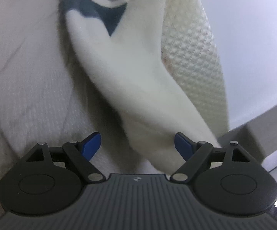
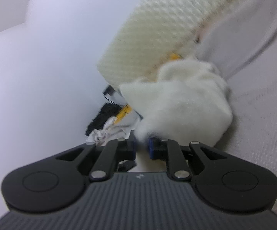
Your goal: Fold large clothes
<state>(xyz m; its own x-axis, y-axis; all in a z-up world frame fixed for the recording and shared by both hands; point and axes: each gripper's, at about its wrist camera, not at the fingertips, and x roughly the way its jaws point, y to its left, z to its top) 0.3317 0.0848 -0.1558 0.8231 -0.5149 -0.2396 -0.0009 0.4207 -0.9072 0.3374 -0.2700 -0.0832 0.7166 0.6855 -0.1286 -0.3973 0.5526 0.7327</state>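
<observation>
The garment is a thick white fleece [image 1: 123, 72] with a dark blue panel [image 1: 100, 13] at its far end. In the left wrist view it stretches in a long band from the top of the picture down between the fingers of my left gripper [image 1: 137, 140]. That gripper is open, and the fleece lies close to the right pad [image 1: 182, 143]. In the right wrist view a bunched part of the same white fleece [image 2: 186, 107] hangs just ahead. My right gripper [image 2: 141, 141] is shut on an edge of it, and a tuft shows between the blue pads.
The fleece rests on a pale textured bedsheet [image 1: 23, 57]. A cream quilted mattress edge [image 1: 192, 48] [image 2: 153, 38] runs beside it against a white wall [image 1: 253, 38]. A black object [image 2: 103, 118] and a crumpled white cloth [image 2: 103, 132] sit in the gap by the wall.
</observation>
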